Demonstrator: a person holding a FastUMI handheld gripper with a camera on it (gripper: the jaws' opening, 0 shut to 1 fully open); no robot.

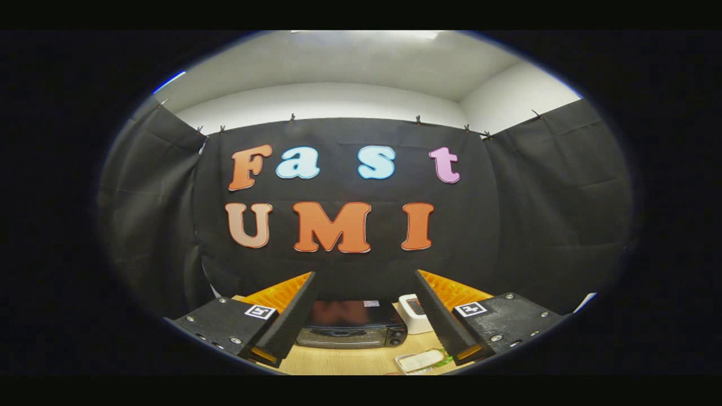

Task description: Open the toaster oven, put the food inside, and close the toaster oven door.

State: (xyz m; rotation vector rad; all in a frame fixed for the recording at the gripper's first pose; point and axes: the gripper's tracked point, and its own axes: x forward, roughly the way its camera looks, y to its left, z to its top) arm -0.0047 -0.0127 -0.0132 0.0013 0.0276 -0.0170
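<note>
We see the tongs (365,276) held up above the desk (350,361), spread wide apart with nothing between the two fingers; one finger (290,316) rises from the lower left of the frame and the other (437,316) from the lower right, their tips pointing up toward the black cloth wall (338,270) beyond.

In the gap between the fingers, low in the frame and well beyond the tips, we find the toaster oven (352,327) standing on the light wooden desk. Its dark top reflects some of the colour from behind, and its glass door (338,336) faces us; the door looks closed, sitting flush with the front. A pair of knobs (396,337) shows at the right end of the oven's front.

Just to the right of the oven, touching or nearly touching its side, stands a small white device (413,313) partly hidden by the right finger; we cannot tell what it is. Nearer to us, at the bottom centre-right of the frame and close to the base of the right finger, lies a flat tray (420,361) with a pale oblong piece of food on it and a bit of green (447,358) at its right edge. It is apart from the oven, with bare desk between them.
</note>
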